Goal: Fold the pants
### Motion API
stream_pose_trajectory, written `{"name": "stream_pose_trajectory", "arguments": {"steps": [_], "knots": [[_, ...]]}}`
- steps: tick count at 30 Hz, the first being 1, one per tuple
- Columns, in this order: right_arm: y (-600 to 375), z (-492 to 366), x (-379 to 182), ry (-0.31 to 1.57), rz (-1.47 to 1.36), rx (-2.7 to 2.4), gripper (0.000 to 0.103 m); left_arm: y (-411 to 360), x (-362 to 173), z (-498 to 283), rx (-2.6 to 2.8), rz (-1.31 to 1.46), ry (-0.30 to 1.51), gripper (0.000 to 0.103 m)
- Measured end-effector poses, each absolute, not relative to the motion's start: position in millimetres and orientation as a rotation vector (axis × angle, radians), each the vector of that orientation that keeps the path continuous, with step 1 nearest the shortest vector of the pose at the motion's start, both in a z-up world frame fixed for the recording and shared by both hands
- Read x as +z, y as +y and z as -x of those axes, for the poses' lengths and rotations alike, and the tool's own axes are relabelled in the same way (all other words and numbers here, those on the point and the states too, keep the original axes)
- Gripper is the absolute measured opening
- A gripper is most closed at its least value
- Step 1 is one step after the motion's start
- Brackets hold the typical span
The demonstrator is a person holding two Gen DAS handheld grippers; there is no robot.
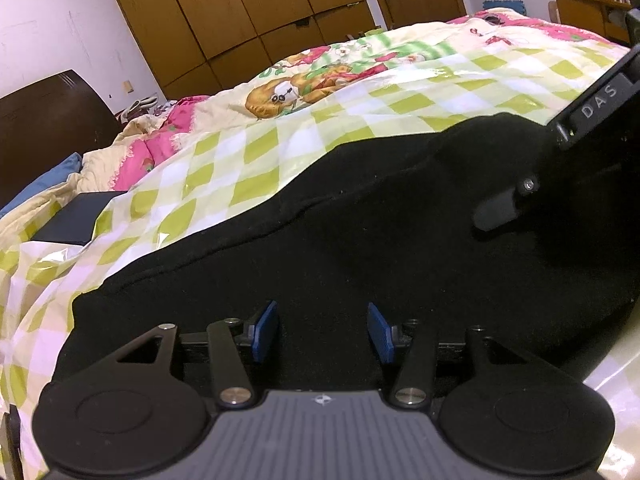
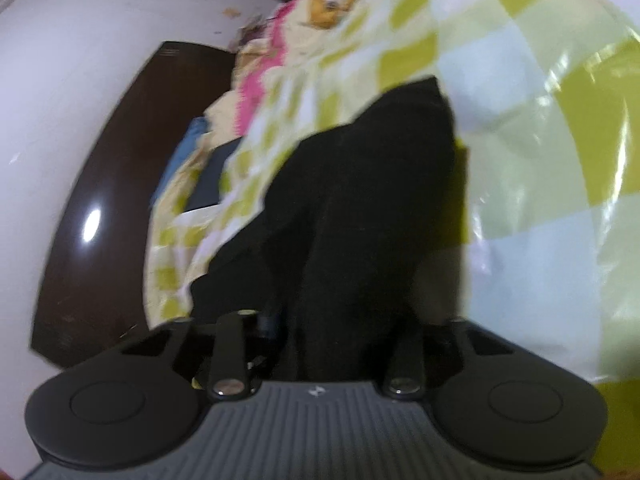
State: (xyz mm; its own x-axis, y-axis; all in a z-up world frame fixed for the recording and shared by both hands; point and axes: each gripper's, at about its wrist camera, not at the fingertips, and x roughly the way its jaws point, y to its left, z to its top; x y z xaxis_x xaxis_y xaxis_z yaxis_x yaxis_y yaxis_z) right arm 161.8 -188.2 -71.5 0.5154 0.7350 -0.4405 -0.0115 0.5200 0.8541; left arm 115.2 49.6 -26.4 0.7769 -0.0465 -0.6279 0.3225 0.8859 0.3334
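Observation:
Black pants (image 1: 360,216) lie spread on a green-and-white checked sheet (image 1: 248,152) on the bed. My left gripper (image 1: 323,330) hovers low over the near part of the pants, its blue pads apart and empty. The right gripper's body shows at the right edge of the left wrist view (image 1: 592,120). In the right wrist view, my right gripper (image 2: 336,332) is shut on a bunched fold of the pants (image 2: 372,200), which drapes away from it over the sheet (image 2: 540,160). Its pads are hidden by the cloth.
A dark wooden headboard (image 1: 44,128) stands at the left, with a blue pillow (image 1: 44,188) and a dark flat object (image 1: 76,216) by it. A cartoon-print quilt (image 1: 320,76) covers the far bed. Wooden wardrobes (image 1: 240,20) line the back wall.

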Motion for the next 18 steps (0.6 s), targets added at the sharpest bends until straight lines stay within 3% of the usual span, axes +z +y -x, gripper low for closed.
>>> {"name": "stream_pose_trajectory", "arguments": {"steps": [8,18], "knots": [[-231,-120,-69,0.879,-1.127,0.523,0.013,14,-22,-91,-0.303,-0.469,0.662,0.053],[-331,-42,-44,0.824,-1.071,0.285,0.013,-64,-9,-49,-0.531,-0.380,0.633,0.057]]}}
